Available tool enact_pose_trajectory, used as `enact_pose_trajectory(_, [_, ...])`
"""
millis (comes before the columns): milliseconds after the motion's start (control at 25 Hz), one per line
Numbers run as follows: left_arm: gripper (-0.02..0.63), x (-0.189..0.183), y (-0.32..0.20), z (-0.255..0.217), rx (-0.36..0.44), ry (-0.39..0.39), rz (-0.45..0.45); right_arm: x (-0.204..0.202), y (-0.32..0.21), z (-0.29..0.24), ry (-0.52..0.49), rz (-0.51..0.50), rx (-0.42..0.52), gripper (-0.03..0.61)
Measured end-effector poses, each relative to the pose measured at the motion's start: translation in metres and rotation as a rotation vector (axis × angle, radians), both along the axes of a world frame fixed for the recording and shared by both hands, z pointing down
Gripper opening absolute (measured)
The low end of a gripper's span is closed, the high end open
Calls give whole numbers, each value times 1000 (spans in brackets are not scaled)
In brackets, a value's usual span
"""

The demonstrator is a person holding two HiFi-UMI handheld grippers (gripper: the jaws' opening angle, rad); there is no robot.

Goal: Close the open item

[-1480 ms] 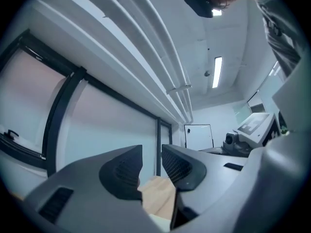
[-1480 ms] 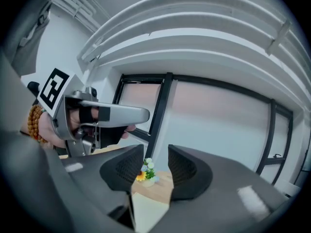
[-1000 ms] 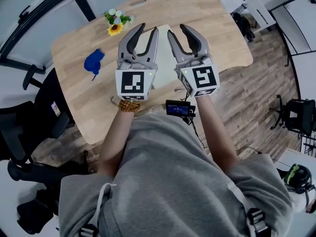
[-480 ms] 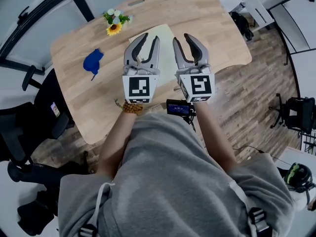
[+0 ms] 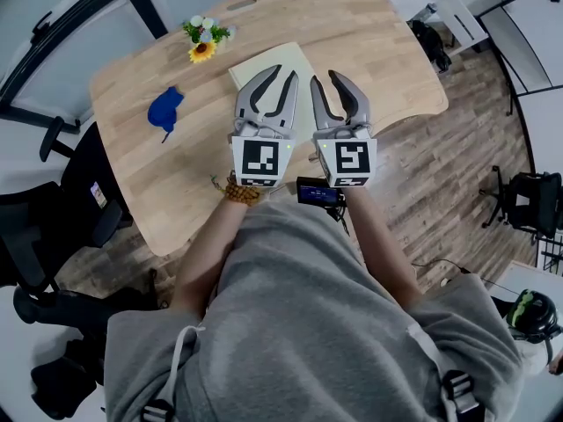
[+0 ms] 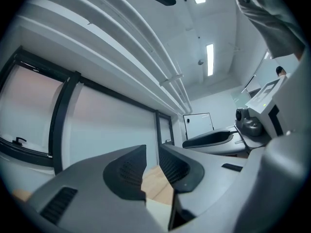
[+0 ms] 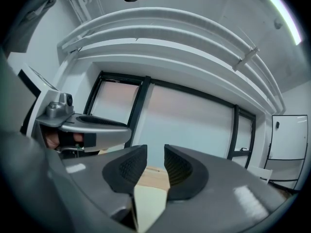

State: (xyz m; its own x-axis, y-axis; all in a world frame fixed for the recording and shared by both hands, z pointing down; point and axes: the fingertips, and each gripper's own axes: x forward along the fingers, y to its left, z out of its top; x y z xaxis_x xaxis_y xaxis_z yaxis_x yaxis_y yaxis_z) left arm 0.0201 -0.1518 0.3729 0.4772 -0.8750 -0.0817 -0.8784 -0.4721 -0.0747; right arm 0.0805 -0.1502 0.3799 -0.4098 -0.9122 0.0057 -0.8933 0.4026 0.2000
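A pale cream flat item (image 5: 264, 60), like a book or folder, lies on the wooden table (image 5: 378, 42); my grippers hide most of it. My left gripper (image 5: 281, 73) hovers over its near part, and its jaws have just been closing with a gap left between them. My right gripper (image 5: 325, 76) is beside it at the item's right edge, its jaws also closing but wider apart. In the left gripper view the cream item (image 6: 158, 212) shows below the gap of the left gripper (image 6: 152, 154). The right gripper (image 7: 155, 152) frames the cream item (image 7: 148, 203) the same way. No pad presses on it.
A blue cloth (image 5: 165, 110) lies at the table's left, and a small bunch of flowers (image 5: 205, 38) stands at the back. A small black device with a screen (image 5: 318, 192) sits at the near table edge. A black chair (image 5: 53, 209) stands left of the table.
Both grippers have drawn back toward the person and moved closer together. The jaws of each stand narrower than before. Nothing has been gripped.
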Motion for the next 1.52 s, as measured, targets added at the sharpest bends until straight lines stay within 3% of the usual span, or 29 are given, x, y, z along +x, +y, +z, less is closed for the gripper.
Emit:
enact_pose_trajectory(560, [31, -4, 0, 23, -67, -28, -32, 1, 10, 40, -6, -38, -139, 95])
enact_pose_trajectory(920, [28, -6, -3, 30, -92, -30, -36, 4, 11, 61, 46, -44, -189, 74])
enact_pose_trajectory(1320, [28, -27, -13, 66, -203, -25, -78, 11, 9, 107, 135, -51, -258, 63])
enact_pose_trajectory(1520, [28, -36, -19, 112, -332, -23, -81, 10, 10, 149, 287, -133, -319, 63])
